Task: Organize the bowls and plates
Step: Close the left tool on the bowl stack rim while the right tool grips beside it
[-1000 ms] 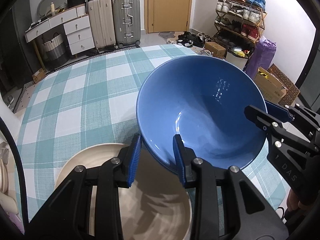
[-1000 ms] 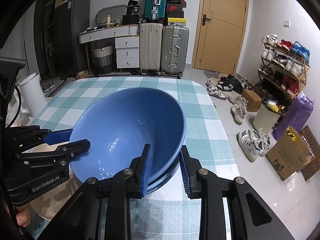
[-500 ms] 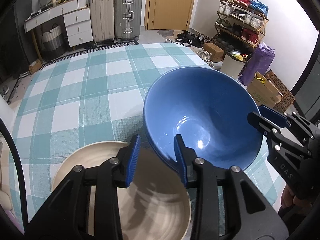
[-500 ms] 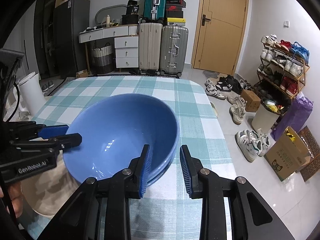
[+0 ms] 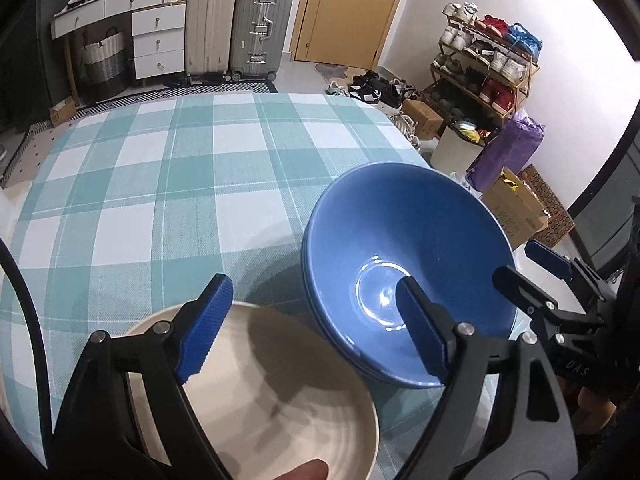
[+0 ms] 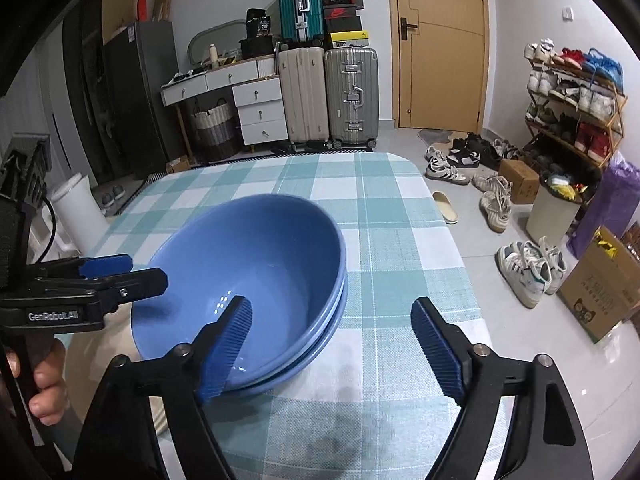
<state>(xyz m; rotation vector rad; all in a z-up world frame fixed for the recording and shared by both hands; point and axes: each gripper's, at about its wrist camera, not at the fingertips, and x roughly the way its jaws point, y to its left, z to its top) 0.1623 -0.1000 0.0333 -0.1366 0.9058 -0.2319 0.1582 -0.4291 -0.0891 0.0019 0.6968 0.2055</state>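
While both claws spread their jaws, the blue bowls (image 5: 404, 264) sit nested on the checked tablecloth (image 5: 168, 184) near the table's near right edge. At the left, the cream plate (image 5: 280, 412) lies just beside the bowls, under the left gripper (image 5: 316, 328), whose jaws are opening, straddling the bowls' near-left rim without pressing it. Further right, the right gripper (image 6: 340, 352) has its jaws opening too; one pad hangs inside the top bowl, the other outside over the cloth, neither gripping the rim.
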